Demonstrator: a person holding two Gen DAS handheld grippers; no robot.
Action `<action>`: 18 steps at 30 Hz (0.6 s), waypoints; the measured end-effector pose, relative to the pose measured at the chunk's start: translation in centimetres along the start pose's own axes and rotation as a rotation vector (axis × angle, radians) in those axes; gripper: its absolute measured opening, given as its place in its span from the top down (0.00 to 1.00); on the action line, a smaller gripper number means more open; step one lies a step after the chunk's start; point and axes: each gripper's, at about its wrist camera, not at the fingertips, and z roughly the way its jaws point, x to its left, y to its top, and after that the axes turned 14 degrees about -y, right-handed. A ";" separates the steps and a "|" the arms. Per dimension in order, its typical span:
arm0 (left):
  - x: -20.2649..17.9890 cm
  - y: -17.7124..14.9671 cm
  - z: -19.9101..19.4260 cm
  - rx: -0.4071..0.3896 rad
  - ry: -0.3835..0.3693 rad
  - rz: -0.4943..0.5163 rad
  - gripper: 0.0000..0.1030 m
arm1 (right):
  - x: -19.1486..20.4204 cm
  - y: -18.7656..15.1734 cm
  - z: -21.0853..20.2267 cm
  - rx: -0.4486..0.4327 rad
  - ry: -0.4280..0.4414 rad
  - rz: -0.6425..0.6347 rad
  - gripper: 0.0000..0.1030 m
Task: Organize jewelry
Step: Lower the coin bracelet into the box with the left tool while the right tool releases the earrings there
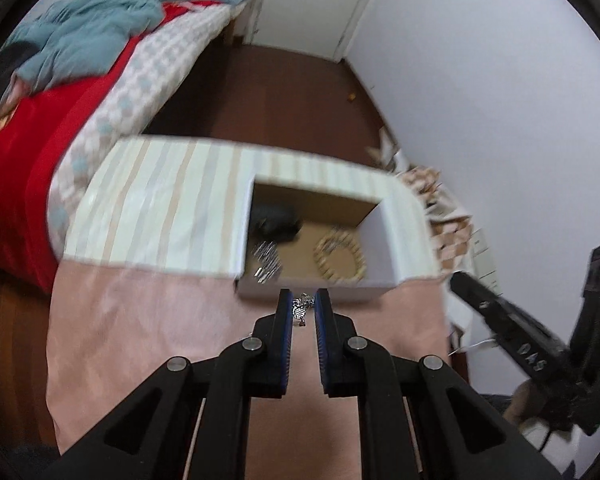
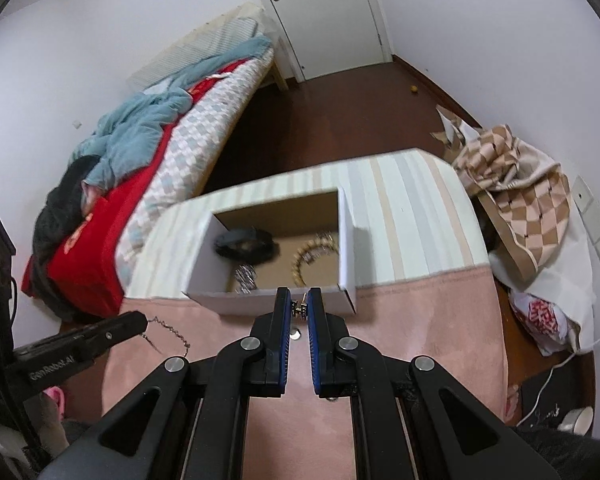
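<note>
An open white cardboard box [image 1: 320, 292] [image 2: 268, 302] stands on the pink-and-striped cloth. Inside lie a beaded bracelet [image 1: 340, 254] [image 2: 300, 264], a dark hair piece [image 1: 276, 222] [image 2: 244, 244] and silver jewelry [image 1: 266, 260] [image 2: 246, 276]. My left gripper [image 1: 303, 306] is shut on a silver chain [image 1: 300, 308] just before the box's near wall; the chain hangs from it in the right wrist view [image 2: 168, 330]. My right gripper [image 2: 299, 306] is shut on a small metal jewelry piece [image 2: 299, 307] at the box's near wall. The right gripper also shows at the left wrist view's right edge [image 1: 466, 284].
A bed [image 2: 160, 152] with red cover and blue blanket [image 1: 100, 28] lies left. A checkered cloth [image 2: 516, 184] on cardboard sits right of the table. A small silver item [image 2: 296, 334] lies on the pink cloth [image 1: 140, 340]. Door [image 2: 324, 8] and dark floor lie beyond.
</note>
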 end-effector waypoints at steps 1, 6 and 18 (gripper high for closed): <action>-0.4 1.0 -0.2 -0.009 -0.007 0.015 0.92 | 0.2 0.6 -0.4 -0.008 0.007 -0.005 0.92; -2.2 4.9 0.5 -0.018 -0.033 0.067 0.92 | 0.9 4.6 -1.0 -0.027 0.048 -0.033 0.92; 1.9 7.3 9.9 0.169 -0.001 -0.039 0.91 | 1.4 8.7 10.3 0.265 0.084 -0.115 0.92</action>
